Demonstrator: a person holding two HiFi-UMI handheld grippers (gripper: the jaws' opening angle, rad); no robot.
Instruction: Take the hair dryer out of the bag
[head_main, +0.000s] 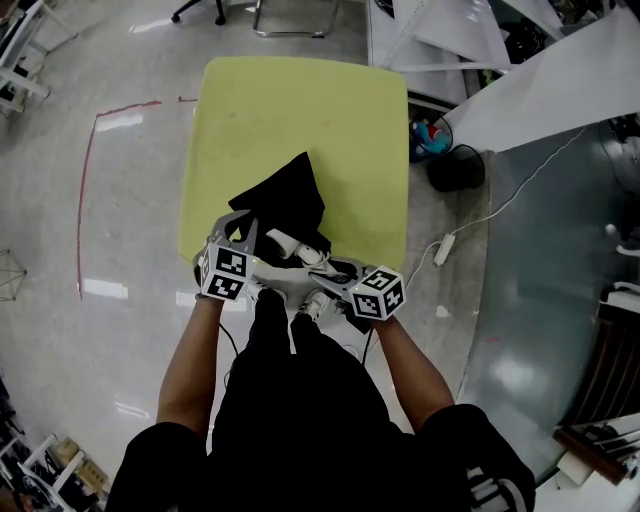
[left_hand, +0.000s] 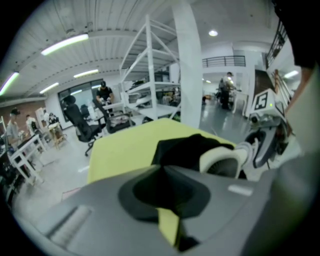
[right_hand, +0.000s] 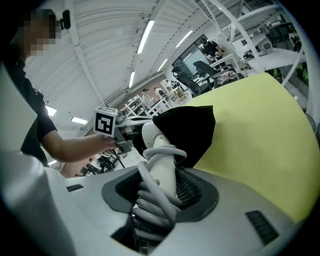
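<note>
Right now your right gripper (right_hand: 159, 182) is closed on the hair dryer (right_hand: 161, 155), with both jaws pressed against the sides of its white handle. The grey cord (right_hand: 150, 205) is wound round that handle in loops and sits between the jaws too. Just past the jaw tips, the dryer's rounded white rear end sticks out to the left. The rest of its head is covered by the black bag (right_hand: 187, 127), which drapes over it from the right.

Your left gripper (left_hand: 162, 170) has its jaws drawn together to a thin slit. Their tips pinch the near corner of the bag. Just to the right of those tips, the dryer's pale end with its grey grille shows at the bag's opening.

From above, the two grippers sit close together at the near edge of the yellow-green table (head_main: 300, 100), the left one on the bag's left corner and the right one just beside it. The bag lies flat on the table and runs to a point away from you.

Beyond the right gripper's jaws, to the left, your left forearm (right_hand: 75, 145) and its marker cube (right_hand: 105, 121) are in sight. On the floor (head_main: 120, 150) to the right of the right gripper lie a white power strip (head_main: 445, 248) and a black bin (head_main: 456, 166).
</note>
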